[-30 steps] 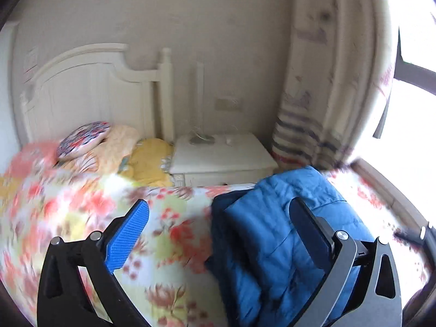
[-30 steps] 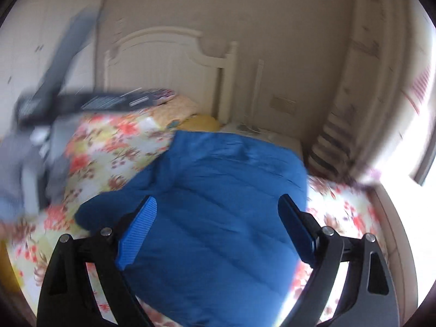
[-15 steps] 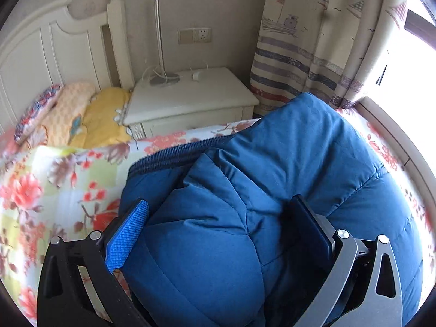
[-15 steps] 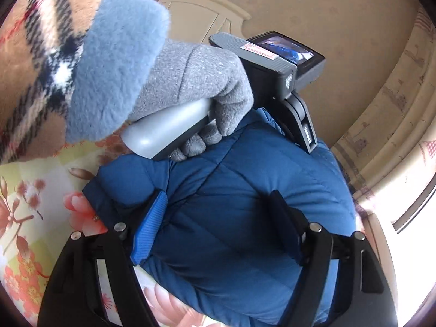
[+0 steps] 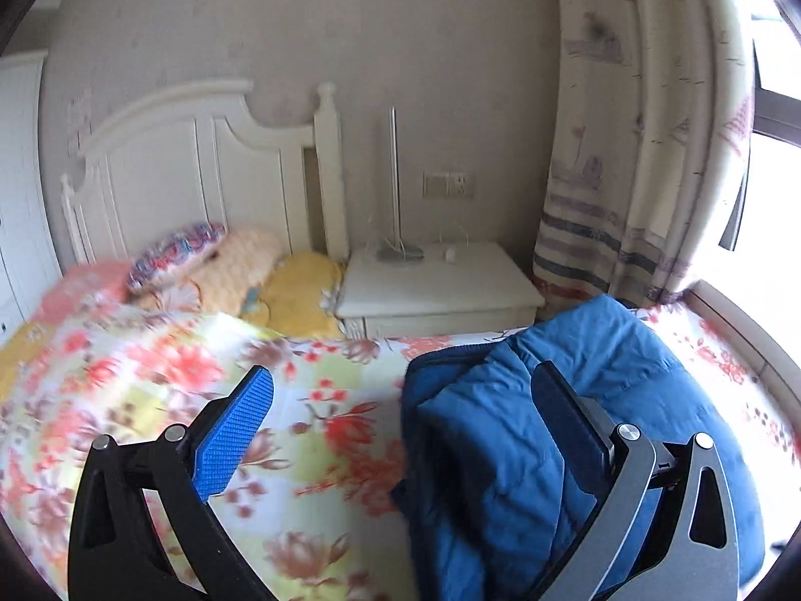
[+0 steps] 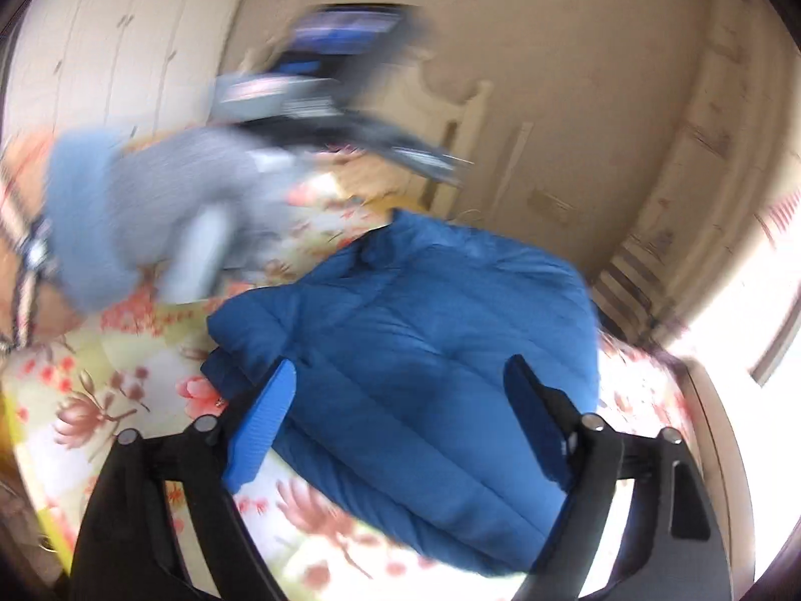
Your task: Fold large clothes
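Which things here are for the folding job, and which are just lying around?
For the job:
- puffy blue quilted jacket
- left tongs
- right tongs, opening

Just lying about:
- round patterned cushion
- yellow pillow
- white wooden nightstand
- striped curtain

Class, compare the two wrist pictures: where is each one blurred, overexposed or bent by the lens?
Left wrist view: the floral bedspread smears at left, the window is blown out white, and the curtain bows with the fisheye. Right wrist view: the gloved hand is streaked, the blue jacket fairly sharp, and glare whitens the right edge.
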The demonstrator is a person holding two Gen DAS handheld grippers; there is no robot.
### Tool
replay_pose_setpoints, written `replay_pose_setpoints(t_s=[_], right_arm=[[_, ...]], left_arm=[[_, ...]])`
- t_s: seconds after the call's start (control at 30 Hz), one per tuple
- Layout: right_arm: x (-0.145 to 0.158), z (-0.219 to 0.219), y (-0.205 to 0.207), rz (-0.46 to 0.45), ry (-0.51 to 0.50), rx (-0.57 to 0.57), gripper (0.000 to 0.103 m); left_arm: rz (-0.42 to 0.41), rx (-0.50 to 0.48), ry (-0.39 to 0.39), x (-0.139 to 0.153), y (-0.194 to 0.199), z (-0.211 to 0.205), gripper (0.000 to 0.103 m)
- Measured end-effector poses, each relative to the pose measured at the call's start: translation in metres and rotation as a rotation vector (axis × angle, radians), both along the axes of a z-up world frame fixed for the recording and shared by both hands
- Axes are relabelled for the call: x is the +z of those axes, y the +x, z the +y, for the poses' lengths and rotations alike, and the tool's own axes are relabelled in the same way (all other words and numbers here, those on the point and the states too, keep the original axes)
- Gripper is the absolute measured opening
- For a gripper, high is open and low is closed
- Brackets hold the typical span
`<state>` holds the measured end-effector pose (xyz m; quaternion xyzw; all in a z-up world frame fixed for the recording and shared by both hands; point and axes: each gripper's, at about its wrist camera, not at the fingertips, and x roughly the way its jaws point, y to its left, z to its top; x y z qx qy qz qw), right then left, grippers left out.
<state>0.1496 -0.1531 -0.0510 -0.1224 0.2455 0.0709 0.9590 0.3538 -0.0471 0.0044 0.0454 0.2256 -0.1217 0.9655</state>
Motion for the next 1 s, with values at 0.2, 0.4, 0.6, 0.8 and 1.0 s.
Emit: replay_pose_setpoints(t_s=[0.2, 0.4, 0.6, 0.8, 1.0], right_arm=[[0.004, -0.064, -0.029, 0.022, 0.228, -0.179, 0.100], [0.046, -0.061, -0.070, -0.084, 0.164, -0.278, 0.100], [0.067, -0.040, -0.100, -0.134, 0.112, -0.316, 0.100], [0.055, -0.032, -0.104, -0.063, 0.145, -0.307, 0.100], [0.046, -0.020, -0.104, -0.031, 0.108, -0.262, 0.100]], left_arm=[[-0.019, 0.050, 0.008, 0.004, -0.076, 0.025, 0.099], [-0.032, 0.082, -0.057, 0.018, -0.147, 0.030, 0.099], [-0.054, 0.103, 0.002, 0.018, -0.208, 0.018, 0.099], [-0.007, 0.122, 0.010, 0.005, -0.238, 0.022, 0.099], [0.011, 0.107, 0.006, -0.005, -0.248, 0.025, 0.099]])
